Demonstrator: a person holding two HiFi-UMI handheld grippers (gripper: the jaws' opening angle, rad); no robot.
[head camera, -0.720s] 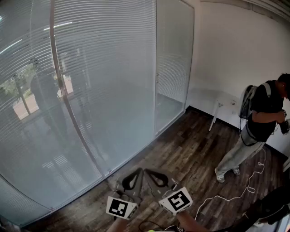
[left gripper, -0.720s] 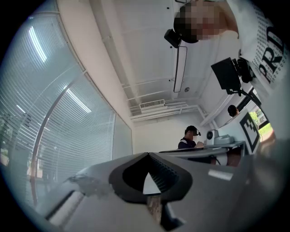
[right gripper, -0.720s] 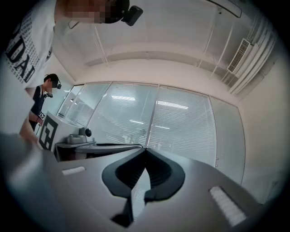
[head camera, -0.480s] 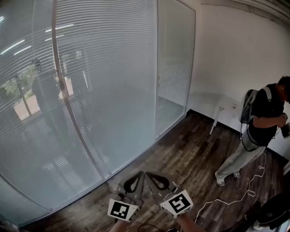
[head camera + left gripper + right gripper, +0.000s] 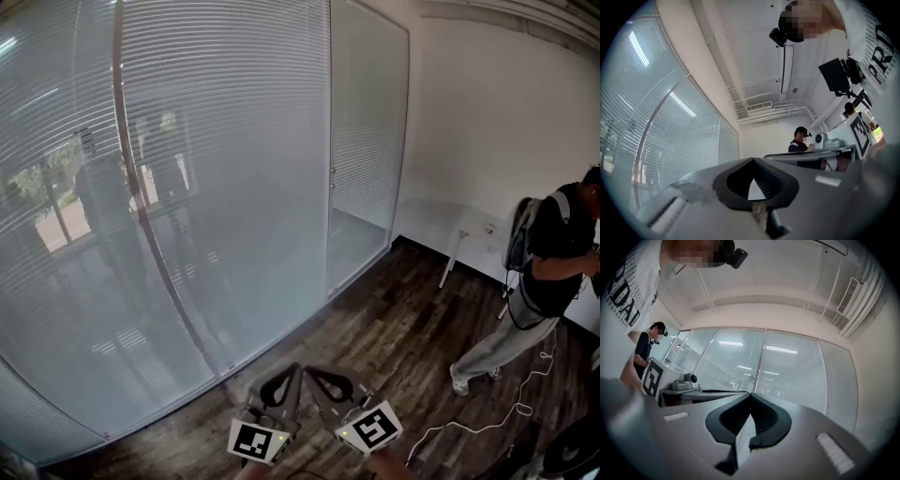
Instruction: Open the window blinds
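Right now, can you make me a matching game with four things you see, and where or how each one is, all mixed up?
Things:
1. window blinds
2. right claw
3. person with a backpack
4. white cable

Places and states:
A. lying on the wood floor
B. shut, with nothing in it
C. lowered, covering the window
D. standing near the white wall

Pairs: 1-C, 2-B, 3-D, 4-A.
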